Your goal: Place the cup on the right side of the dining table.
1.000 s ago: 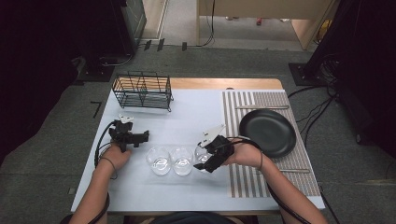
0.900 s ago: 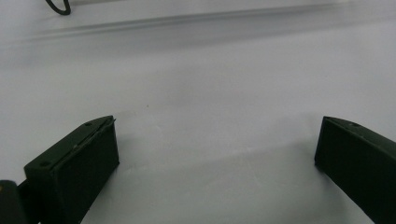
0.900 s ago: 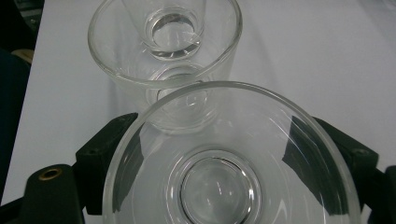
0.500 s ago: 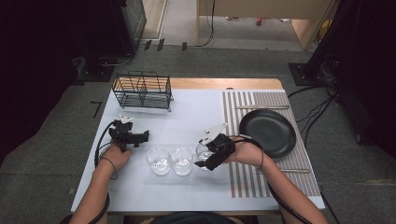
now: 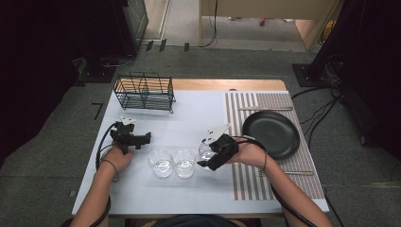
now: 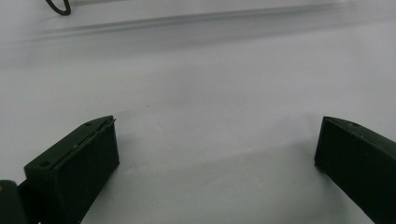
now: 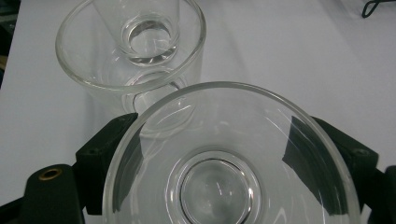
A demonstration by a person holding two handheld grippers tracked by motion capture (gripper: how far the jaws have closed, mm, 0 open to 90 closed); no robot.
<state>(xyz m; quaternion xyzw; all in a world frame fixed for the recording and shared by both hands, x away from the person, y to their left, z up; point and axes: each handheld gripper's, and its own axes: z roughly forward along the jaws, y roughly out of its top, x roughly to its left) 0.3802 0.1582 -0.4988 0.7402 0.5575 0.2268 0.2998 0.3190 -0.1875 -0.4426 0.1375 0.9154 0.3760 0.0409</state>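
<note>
Right gripper [image 7: 231, 154] clamps a glass [image 7: 231, 186] by its sides; next glass [image 7: 133, 51] sits at its 11 o'clock, nearly touching. Left gripper [image 6: 217, 154] wide open, empty.

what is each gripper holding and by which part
The right gripper has its jaws on either side of a glass, on its outer wall below the rim. The left gripper is open over bare table, holding nothing.
</note>
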